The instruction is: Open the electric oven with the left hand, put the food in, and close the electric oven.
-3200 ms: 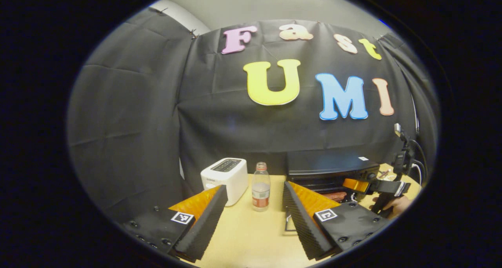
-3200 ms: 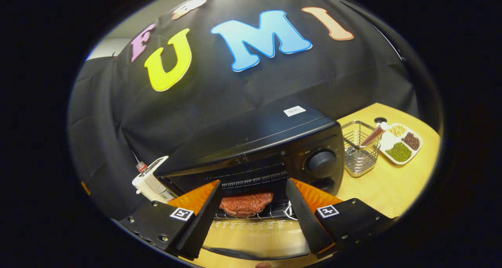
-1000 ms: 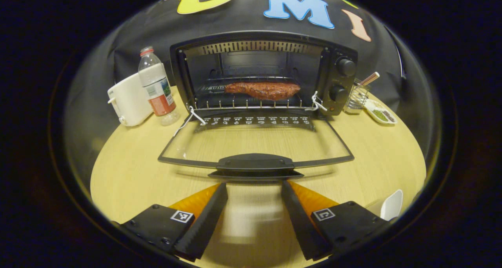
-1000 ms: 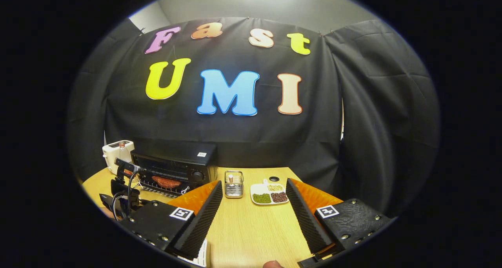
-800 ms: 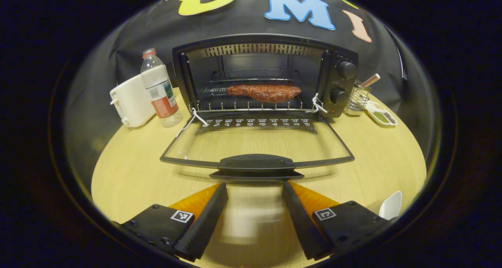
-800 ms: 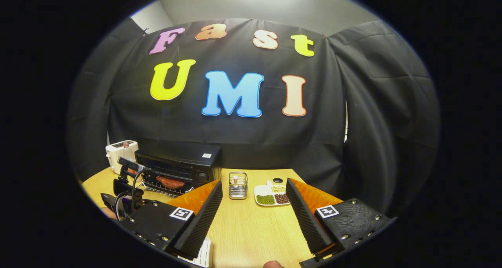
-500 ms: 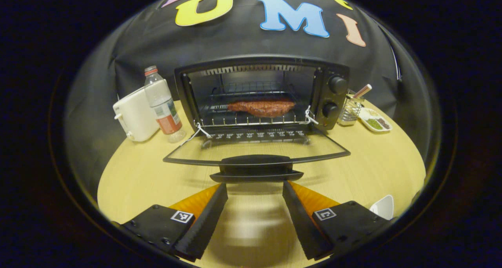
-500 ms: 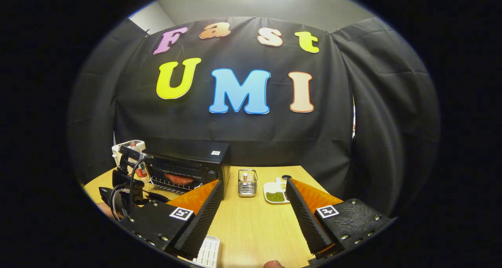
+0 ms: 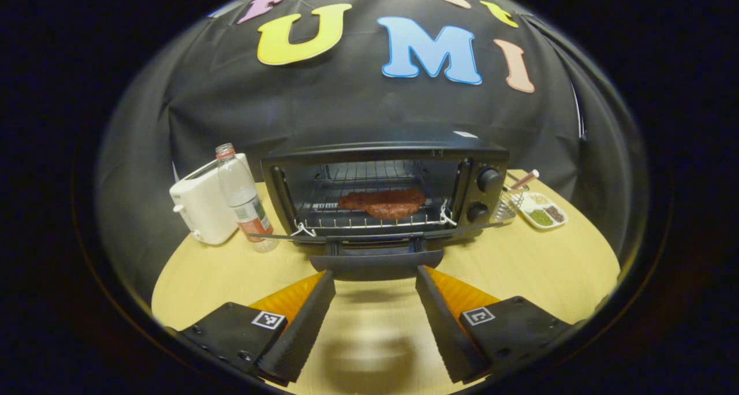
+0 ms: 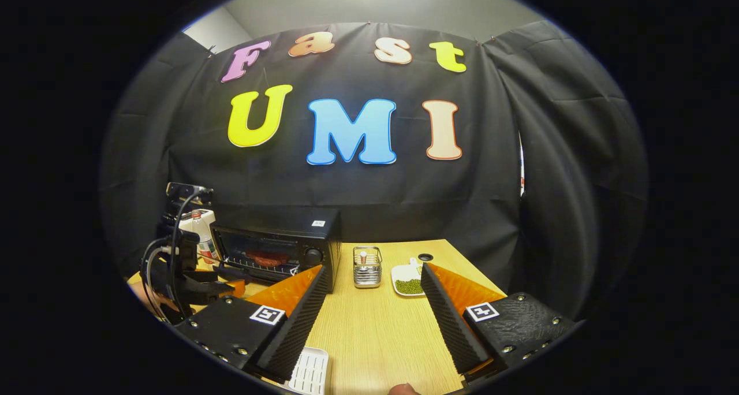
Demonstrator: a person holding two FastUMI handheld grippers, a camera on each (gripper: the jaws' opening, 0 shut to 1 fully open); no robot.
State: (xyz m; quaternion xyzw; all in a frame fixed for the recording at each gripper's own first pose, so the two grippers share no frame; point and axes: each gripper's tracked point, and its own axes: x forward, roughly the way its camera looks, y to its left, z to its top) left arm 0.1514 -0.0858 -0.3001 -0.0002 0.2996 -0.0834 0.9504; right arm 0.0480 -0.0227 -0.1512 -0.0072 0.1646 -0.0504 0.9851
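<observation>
The left gripper (image 9: 375, 320) is seen low over the table (image 9: 542, 268), its jaws held wide apart with nothing between them. Directly ahead of the fingertips, and just beyond them, the door handle (image 9: 376, 263) is met: a dark bar whose long axis runs crosswise to the fingers, a little wider than the gap between them. Whether the tips are already in contact with it cannot be told. Behind the handle the door (image 9: 381, 236) is seen edge-on, dropped to about level, so the next move is judged to be an upward and forward push from beneath the bar. Farther in, the food (image 9: 382, 202), a reddish-brown slab, lies on the wire rack (image 9: 369, 222) inside the electric oven (image 9: 387, 190), its length parallel to the handle. The right gripper (image 10: 374, 320) is likewise held wide open and empty, pointed past the oven towards a small wire basket (image 10: 367, 266), so the left one is clearly the nearer to the handle. Beside the oven a bottle (image 9: 242, 198) and a white toaster (image 9: 202, 205) stand well clear of the door's swing.
</observation>
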